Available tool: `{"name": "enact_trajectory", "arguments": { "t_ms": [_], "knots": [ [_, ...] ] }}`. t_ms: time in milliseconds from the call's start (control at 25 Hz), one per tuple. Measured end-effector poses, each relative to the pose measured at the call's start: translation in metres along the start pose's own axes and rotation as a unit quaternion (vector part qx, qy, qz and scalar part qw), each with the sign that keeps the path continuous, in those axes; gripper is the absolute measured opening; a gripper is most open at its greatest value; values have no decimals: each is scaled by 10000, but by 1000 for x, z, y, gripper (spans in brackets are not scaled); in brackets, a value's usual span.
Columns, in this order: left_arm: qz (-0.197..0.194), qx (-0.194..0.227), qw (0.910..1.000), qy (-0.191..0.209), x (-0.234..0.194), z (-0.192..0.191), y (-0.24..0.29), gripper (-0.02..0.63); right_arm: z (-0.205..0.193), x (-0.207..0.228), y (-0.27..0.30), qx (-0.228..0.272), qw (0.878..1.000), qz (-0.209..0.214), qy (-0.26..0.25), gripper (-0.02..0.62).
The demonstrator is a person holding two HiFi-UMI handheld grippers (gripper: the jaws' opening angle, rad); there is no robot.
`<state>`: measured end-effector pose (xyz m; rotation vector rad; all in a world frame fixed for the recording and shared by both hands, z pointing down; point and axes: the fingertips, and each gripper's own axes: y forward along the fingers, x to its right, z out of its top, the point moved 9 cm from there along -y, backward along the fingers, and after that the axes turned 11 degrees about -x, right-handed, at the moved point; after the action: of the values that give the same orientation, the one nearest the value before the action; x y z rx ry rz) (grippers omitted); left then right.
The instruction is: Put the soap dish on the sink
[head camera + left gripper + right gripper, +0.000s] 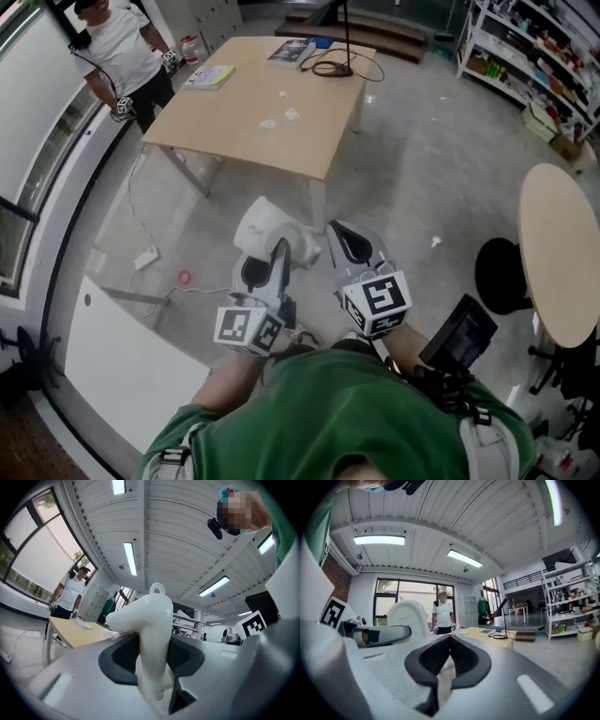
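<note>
Left tongs [152, 658] clamped on the white soap dish [150, 620], mid-air over the floor [412, 169], right tongs [450, 639] pinched shut w/ nothing in 'em, no sink in view, so pickup's done, placing's left.

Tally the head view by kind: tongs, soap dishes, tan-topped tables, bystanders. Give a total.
tongs: 2, the left tongs and the right tongs
soap dish: 1, gripped in the left tongs
tan-topped tables: 2, the rectangular table and the round table
bystander: 1
Total: 6
</note>
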<state>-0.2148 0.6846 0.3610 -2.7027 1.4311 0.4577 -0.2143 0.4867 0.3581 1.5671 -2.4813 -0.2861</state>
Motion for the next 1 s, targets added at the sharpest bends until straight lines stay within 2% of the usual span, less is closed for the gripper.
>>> {"name": "enact_trajectory", "arguments": {
  "t_ms": [240,360,480,600,720,1000],
  "knots": [
    [-913,-227,9954,165,53,-14,51,155,-14,52,-50,50,9962,-841,227,3],
    [-1495,-362,9878,225,83,-23,77,155,-21,76,-81,56,9897,-1378,373,3],
    [-2074,-535,9764,272,115,-32,100,155,-30,95,-114,70,9793,-1953,532,3],
    [-2723,-729,9589,313,154,-42,123,155,-41,111,-152,92,9627,-2608,718,3],
    [-3495,-922,9318,333,190,-55,141,155,-53,118,-187,87,9377,-3352,904,3],
    [-4432,-1202,8878,293,252,-74,150,155,-70,117,-248,38,8948,-4305,1180,3]
  ]
}}
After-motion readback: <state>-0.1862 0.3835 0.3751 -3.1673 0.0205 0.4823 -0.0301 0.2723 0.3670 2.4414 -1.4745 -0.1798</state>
